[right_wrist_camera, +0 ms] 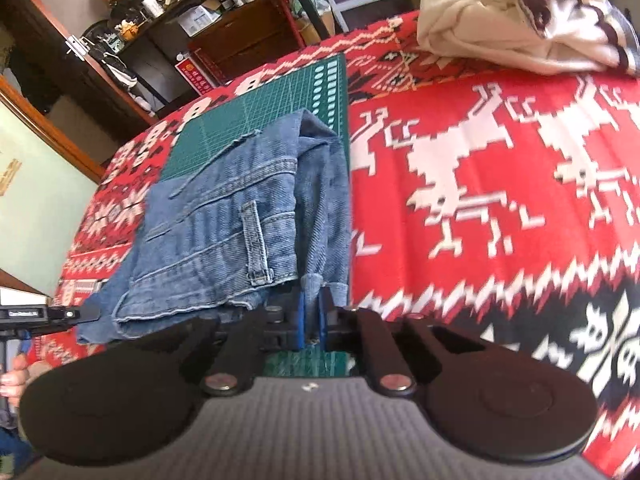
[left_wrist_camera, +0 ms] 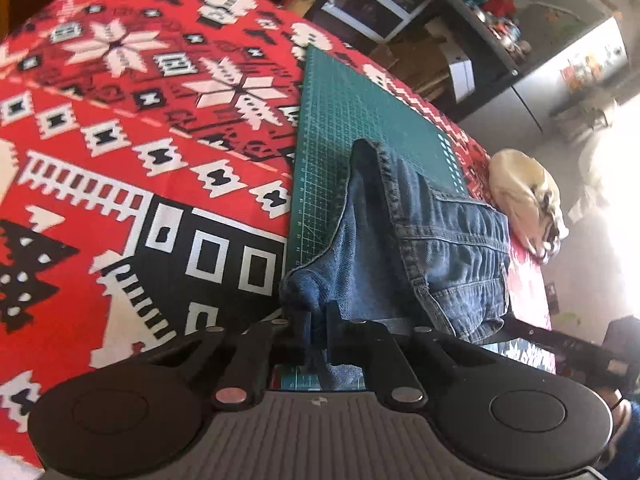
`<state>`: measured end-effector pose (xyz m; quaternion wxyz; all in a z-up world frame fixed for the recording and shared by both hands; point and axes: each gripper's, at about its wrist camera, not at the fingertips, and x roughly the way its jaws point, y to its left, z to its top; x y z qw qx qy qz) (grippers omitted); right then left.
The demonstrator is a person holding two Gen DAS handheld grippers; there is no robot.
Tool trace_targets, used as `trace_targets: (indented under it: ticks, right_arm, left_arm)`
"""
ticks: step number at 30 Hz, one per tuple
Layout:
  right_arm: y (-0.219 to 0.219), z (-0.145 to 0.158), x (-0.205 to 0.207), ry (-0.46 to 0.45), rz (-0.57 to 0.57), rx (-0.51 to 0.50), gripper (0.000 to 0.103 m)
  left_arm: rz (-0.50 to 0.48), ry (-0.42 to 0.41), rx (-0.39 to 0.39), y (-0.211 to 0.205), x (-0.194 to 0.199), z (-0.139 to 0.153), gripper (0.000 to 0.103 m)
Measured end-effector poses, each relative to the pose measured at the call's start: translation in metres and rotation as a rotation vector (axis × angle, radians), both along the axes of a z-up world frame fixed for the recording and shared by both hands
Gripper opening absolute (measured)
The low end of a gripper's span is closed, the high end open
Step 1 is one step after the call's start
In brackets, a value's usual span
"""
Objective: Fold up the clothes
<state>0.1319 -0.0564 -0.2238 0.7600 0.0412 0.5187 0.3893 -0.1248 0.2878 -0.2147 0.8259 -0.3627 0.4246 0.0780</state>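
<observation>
A pair of blue jeans [left_wrist_camera: 432,248] lies folded over on a green cutting mat [left_wrist_camera: 344,112]. My left gripper [left_wrist_camera: 318,316] is shut on the jeans' near left corner, with denim pinched between its fingers. In the right wrist view the same jeans [right_wrist_camera: 224,216] lie on the mat [right_wrist_camera: 256,112], waistband and belt loop on top. My right gripper [right_wrist_camera: 311,312] is shut on the jeans' near right hem corner. The other gripper [right_wrist_camera: 40,314] shows at the left edge of that view, with a hand [right_wrist_camera: 14,380] below it.
A red, white and black patterned cloth [left_wrist_camera: 120,160] covers the table. A cream garment [right_wrist_camera: 520,16] lies bunched at the far right of the table [left_wrist_camera: 524,196]. Dark shelves [right_wrist_camera: 180,12] with clutter stand behind the table.
</observation>
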Motion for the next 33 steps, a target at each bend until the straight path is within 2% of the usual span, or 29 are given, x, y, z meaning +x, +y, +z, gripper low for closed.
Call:
trace_targets:
  ticks: [6,8,11,13,16,19,20,23,28,33]
  right_arm:
    - [-0.026,-0.006,-0.02,0.087,0.005,0.021,0.007]
    - [-0.037,-0.003,-0.022,0.074,-0.022,0.024,0.009]
    - [-0.051,0.006,-0.022,0.034,-0.055,0.033,0.009]
    - [-0.054,0.016,-0.021,-0.003,-0.052,0.059,0.012]
    - [-0.05,0.03,-0.019,-0.047,-0.023,0.108,0.016]
    - [-0.03,0.03,-0.014,-0.037,0.019,0.146,0.031]
    - [-0.023,0.028,-0.012,-0.03,0.026,0.147,0.031]
    - [-0.006,0.018,-0.005,0.007,0.032,0.154,0.031]
    - [0.003,0.0,0.006,0.069,0.013,0.174,0.035]
    - [0.002,-0.016,0.01,0.118,0.018,0.182,0.035]
  left_arm:
    - [-0.026,0.026,0.015,-0.004,-0.016,-0.003,0.01]
    - [-0.026,0.036,0.058,-0.005,-0.02,0.001,0.016]
    - [-0.019,0.037,0.127,-0.003,-0.026,0.014,0.015]
    - [-0.009,0.031,0.172,-0.001,-0.03,0.024,0.015]
    - [0.013,-0.01,0.187,0.001,-0.033,0.042,0.016]
    - [0.001,-0.073,0.157,-0.006,-0.023,0.056,0.031]
    - [-0.018,-0.093,0.127,-0.011,-0.016,0.056,0.037]
    - [-0.087,-0.115,0.044,-0.028,0.01,0.047,0.037]
    - [-0.161,-0.054,-0.009,-0.049,0.055,0.018,0.038]
    - [-0.149,0.007,-0.082,-0.051,0.07,-0.006,0.038]
